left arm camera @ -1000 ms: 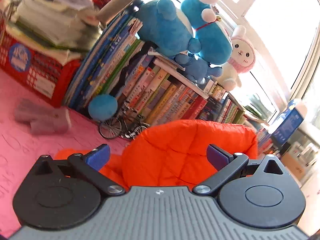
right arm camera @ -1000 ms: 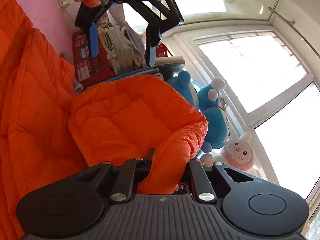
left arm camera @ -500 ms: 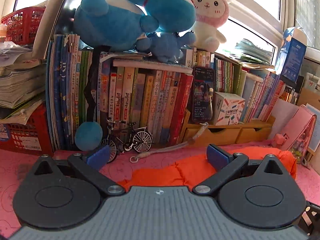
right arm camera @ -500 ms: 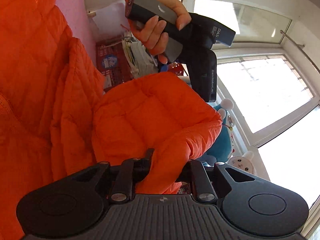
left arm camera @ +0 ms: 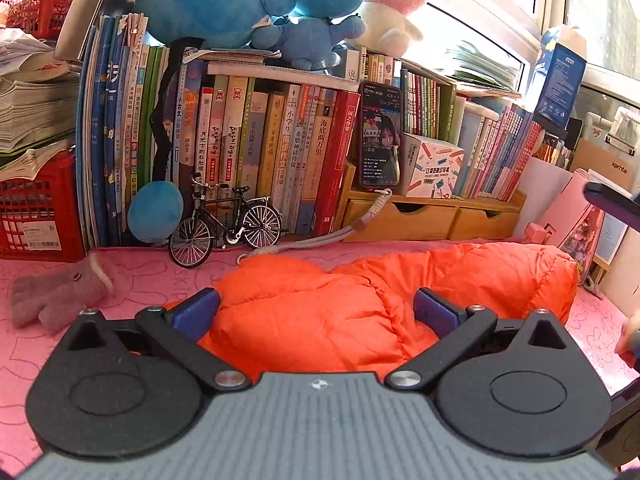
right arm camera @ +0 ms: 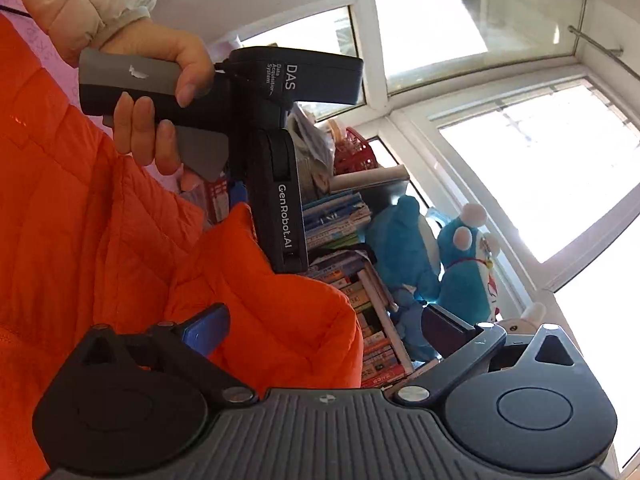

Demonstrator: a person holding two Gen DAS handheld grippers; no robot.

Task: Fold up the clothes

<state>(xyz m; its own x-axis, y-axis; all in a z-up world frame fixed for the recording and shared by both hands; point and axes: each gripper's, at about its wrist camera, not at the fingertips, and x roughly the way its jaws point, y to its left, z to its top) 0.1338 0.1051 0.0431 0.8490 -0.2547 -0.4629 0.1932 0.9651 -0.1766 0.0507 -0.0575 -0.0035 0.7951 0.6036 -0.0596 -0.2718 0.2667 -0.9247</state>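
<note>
Both claws stand spread wide, gripping nothing. The left claw [left arm camera: 316, 308] points level and forward. The right claw [right arm camera: 324, 330] tilts upward. A hand [right arm camera: 160, 92] in a pale sleeve grips the left claw's handle.

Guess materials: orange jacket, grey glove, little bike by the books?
Orange jacket: looks like thin synthetic shell with padded fill; stitched quilting lines, puffy panels, slight sheen. Grey glove: seems knitted wool or acrylic; fuzzy matte surface, soft edges. Little bike: probably metal, perhaps with plastic parts; thin spoked wheels, glossy dark frame. Too small to be sure.
</note>
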